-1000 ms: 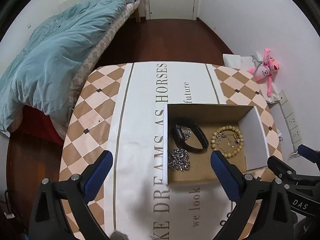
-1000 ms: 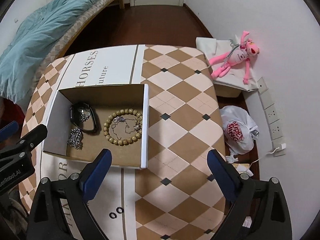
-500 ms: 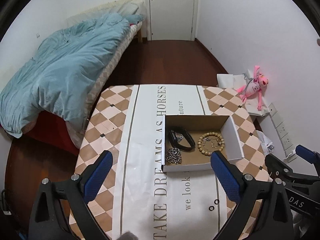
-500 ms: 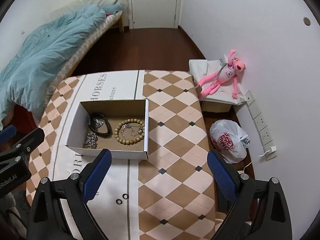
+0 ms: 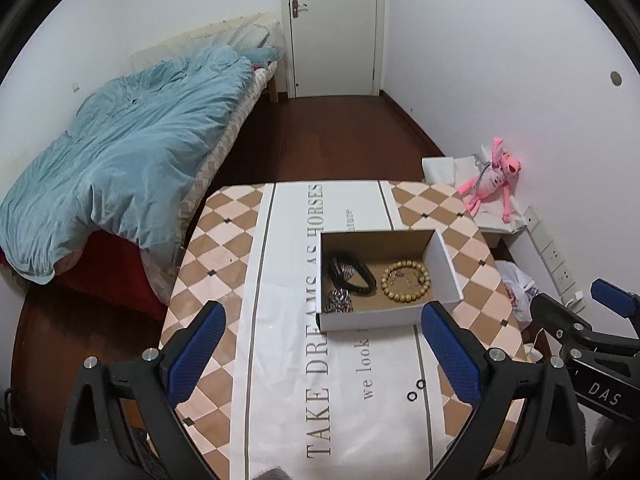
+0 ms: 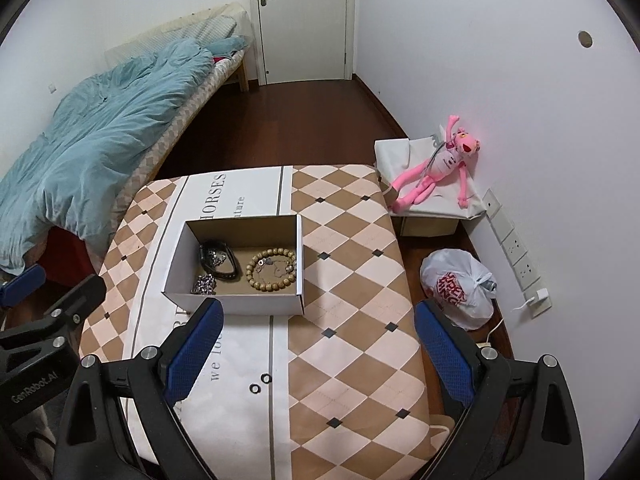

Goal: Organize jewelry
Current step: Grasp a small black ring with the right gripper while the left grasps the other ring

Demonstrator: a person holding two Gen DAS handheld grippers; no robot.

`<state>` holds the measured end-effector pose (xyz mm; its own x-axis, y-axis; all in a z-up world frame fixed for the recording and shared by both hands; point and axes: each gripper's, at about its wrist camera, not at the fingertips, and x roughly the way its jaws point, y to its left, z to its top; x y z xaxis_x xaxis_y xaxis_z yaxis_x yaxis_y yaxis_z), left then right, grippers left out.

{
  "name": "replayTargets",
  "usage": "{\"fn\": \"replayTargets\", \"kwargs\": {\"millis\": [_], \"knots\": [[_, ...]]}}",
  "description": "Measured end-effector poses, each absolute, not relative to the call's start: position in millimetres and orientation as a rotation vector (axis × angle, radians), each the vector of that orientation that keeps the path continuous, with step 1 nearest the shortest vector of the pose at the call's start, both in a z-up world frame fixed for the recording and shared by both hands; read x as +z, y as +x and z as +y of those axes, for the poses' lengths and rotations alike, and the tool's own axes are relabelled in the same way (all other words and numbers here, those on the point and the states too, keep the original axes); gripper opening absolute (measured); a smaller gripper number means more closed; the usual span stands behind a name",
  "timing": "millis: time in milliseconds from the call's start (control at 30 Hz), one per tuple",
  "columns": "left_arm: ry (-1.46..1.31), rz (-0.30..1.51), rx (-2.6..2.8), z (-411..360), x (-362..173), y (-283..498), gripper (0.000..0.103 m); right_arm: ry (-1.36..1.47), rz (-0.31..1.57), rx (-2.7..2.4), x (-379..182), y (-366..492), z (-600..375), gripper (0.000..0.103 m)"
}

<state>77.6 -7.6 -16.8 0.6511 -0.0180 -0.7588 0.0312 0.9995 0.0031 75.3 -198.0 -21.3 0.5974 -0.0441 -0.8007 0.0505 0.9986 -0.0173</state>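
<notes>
Checkered tablecloth carries a white cardboard box already holding a wooden bead bracelet; two small black rings remain outside. Left gripper and right gripper both gape, empty.

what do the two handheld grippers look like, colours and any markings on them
Both are alike: black frames with silver screw heads, and two fingers faced with textured blue pads. The left gripper, seen from the right wrist camera, carries white lettering reading GenRobot.AI along its side. The right gripper, seen from the left wrist camera, shows the white letters DAS. No cables, sleeves or hands are in view.
</notes>
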Motion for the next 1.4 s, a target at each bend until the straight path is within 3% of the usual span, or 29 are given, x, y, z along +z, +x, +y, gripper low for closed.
{"fn": "replayTargets", "kwargs": {"millis": [267,300,367,567,800,900,967,1400], "knots": [[0.077,0.987,0.043,-9.5,-77.0,78.1,0.1,0.013,1.07,-0.026,-100.5,76.1,-194.5,0.095],[0.085,1.01,0.054,-8.7,-89.2,78.2,0.1,0.017,1.094,-0.014,-114.5,77.2,-192.3,0.091],[0.095,1.051,0.064,-4.7,-109.9,78.2,0.1,0.028,1.139,0.003,-139.9,79.3,-188.0,0.072],[0.125,1.156,0.108,6.3,-159.4,77.3,0.1,0.075,1.212,0.045,-196.1,82.5,-173.0,0.059],[0.124,1.206,0.138,17.4,-182.0,80.2,0.1,0.046,1.191,0.063,-211.2,84.0,-152.8,0.047],[0.114,1.216,0.142,21.0,-186.2,81.7,0.1,0.002,1.174,0.054,-211.2,83.0,-146.2,0.032],[0.109,1.22,0.145,22.8,-188.3,81.9,0.1,-0.026,1.162,0.055,-210.7,81.9,-142.9,0.013],[0.066,1.196,0.012,-15.2,-178.9,77.3,0.1,0.135,1.113,-0.009,-182.9,71.1,-212.8,0.013]]}}
